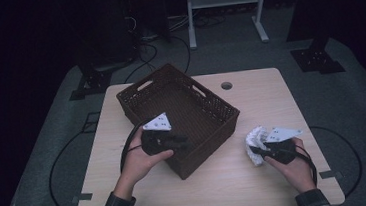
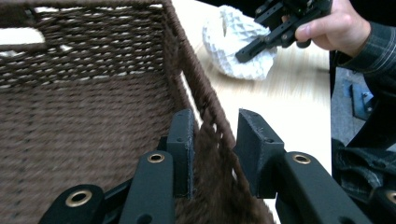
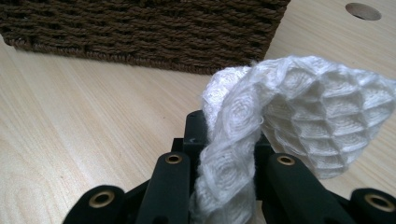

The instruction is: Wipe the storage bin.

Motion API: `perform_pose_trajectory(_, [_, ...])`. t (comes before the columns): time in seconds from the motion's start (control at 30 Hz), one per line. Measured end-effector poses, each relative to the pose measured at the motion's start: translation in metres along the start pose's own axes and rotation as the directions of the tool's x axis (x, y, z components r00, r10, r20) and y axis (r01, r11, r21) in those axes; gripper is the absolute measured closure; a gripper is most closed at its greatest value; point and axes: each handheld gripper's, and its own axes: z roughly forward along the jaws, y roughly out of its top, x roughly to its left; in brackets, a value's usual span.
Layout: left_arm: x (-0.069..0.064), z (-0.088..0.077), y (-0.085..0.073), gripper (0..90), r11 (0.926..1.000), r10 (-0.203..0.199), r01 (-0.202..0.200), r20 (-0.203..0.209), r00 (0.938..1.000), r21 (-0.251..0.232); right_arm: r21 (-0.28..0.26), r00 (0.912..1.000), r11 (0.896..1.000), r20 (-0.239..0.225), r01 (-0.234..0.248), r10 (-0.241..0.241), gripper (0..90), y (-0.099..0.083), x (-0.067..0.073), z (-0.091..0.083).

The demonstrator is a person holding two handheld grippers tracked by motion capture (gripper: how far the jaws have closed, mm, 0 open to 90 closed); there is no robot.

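White foam net (image 3: pixel 280 116) sits pinched between the right gripper's (image 3: pixel 229 144) jaws.

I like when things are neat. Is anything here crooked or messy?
Yes, a little. The brown woven basket sits turned at an angle to the table edges, not lined up. The white foam net is crumpled, pinched in the right hand-held gripper. Nothing looks spilled or broken.

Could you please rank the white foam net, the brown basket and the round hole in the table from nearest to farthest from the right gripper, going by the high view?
1. White foam net: in the right gripper.
2. Brown basket: to its left.
3. Round hole: at the table's far edge.
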Motion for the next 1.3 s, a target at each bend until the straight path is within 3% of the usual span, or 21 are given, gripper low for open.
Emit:
perform_pose_trajectory(0.3, [-0.002,-0.015,-0.010,63.8,0.9997,0.009,-0.009,-0.001,1.0000,0.025,-0.004,1.0000,1.000,0.003,0.002,-0.001,76.2,0.000,-0.001,-0.001])
perform_pose_trajectory(0.47, [-0.001,-0.020,-0.023,62.9,0.9987,-0.003,0.003,-0.012,0.9999,0.051,-0.004,1.0000,1.000,0.005,-0.001,0.001,76.2,0.000,-0.001,-0.001])
perform_pose_trajectory(0.6, [0.000,-0.024,-0.027,62.2,0.9989,-0.012,0.013,-0.026,0.9996,0.045,-0.004,1.0000,1.000,0.002,-0.002,0.002,76.2,0.000,-0.001,-0.001])
perform_pose_trajectory(0.87, [0.001,-0.017,-0.029,61.6,0.9978,-0.003,0.005,-0.031,0.9995,0.066,-0.006,1.0000,1.000,0.003,0.000,0.000,76.2,0.000,-0.001,-0.001])
perform_pose_trajectory(1.3, [-0.001,-0.003,-0.027,64.3,0.9995,-0.007,0.007,-0.012,0.9999,0.030,-0.003,1.0000,1.000,0.003,-0.002,0.002,76.2,0.000,0.001,-0.001])
